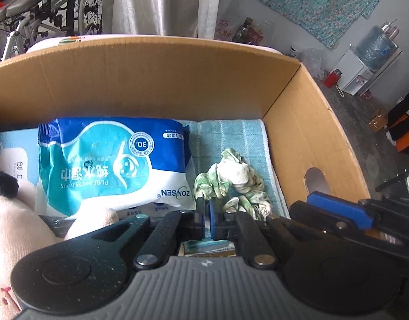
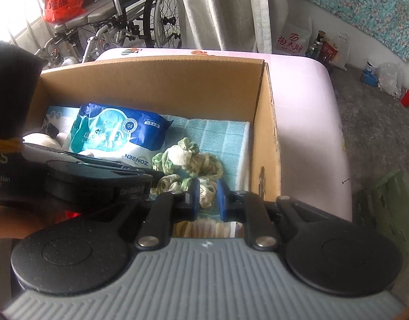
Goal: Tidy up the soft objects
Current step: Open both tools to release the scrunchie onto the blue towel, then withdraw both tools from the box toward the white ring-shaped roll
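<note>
Crumpled green-white cloth [image 2: 188,160], ribbed blue towel [image 2: 225,138], perhaps terry

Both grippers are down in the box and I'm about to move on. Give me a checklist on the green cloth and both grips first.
1. Green cloth inside the cardboard box, on the blue towel: ok.
2. Right gripper: a fold of the cloth lies between its jaws; whether they pinch it: cannot tell.
3. Left gripper: jaws nearly together at the cloth's edge; holding anything: cannot tell.
4. Wipes pack lies beside the cloth, not on it: ok.
5. Box wall stands clear of the right gripper: ok.
</note>
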The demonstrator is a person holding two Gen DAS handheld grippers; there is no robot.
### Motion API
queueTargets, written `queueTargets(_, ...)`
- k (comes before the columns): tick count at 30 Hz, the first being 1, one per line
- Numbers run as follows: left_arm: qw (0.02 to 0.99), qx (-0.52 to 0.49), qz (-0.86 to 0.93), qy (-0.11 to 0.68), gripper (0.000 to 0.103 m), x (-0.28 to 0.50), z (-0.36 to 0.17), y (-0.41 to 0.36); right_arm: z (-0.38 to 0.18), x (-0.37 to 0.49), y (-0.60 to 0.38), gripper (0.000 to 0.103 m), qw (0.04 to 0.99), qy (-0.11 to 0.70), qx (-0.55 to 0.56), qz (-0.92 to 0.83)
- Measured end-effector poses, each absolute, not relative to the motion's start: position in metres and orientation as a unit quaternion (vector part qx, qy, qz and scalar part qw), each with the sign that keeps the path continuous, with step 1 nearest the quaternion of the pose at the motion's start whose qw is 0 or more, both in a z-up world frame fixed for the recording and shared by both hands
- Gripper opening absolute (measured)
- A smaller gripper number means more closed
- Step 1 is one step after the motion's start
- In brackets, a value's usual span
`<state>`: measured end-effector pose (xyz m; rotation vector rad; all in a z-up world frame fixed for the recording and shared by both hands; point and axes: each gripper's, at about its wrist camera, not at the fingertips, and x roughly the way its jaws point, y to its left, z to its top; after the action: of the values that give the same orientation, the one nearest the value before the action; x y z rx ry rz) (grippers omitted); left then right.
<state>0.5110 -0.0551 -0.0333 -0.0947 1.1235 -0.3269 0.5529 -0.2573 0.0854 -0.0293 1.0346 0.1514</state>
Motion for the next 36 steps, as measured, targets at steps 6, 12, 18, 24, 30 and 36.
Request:
queueTargets(6, 0.853, -0.055, -0.167, 0.492, 0.029, 0.487, 0.015, -0.042, 0.107, 0.529, -0.261, 0.014, 0.876, 0.472, 0.001, 0.093)
queueTargets(12, 0.882, 0.029, -0.217, 0.418, 0.029, 0.392, 0.075, -0.022, 0.153, 0.472, -0.270, 0.021, 0.889, 0.431, 0.033, 0.151)
queueTargets(18, 0.890, 0.039, -0.230, 0.391, 0.029, 0.276, 0.080, 0.024, 0.180, 0.383, -0.284, 0.026, 0.879, 0.412, 0.084, 0.224)
queueTargets(24, 0.874, 0.006, -0.199, 0.442, 0.024, 0.229, 0.015, 0.057, 0.156, 0.317, -0.264, 0.028, 0.857, 0.437, 0.099, 0.253)
queueTargets(30, 0.857, -0.067, -0.180, 0.477, 0.025, 0.211, -0.033, 0.080, 0.095, 0.298, -0.240, 0.028, 0.827, 0.500, 0.098, 0.239)
queueTargets(36, 0.860, -0.076, -0.176, 0.473, 0.027, 0.210, -0.040, 0.079, 0.065, 0.296, -0.233, 0.028, 0.812, 0.529, 0.109, 0.221)
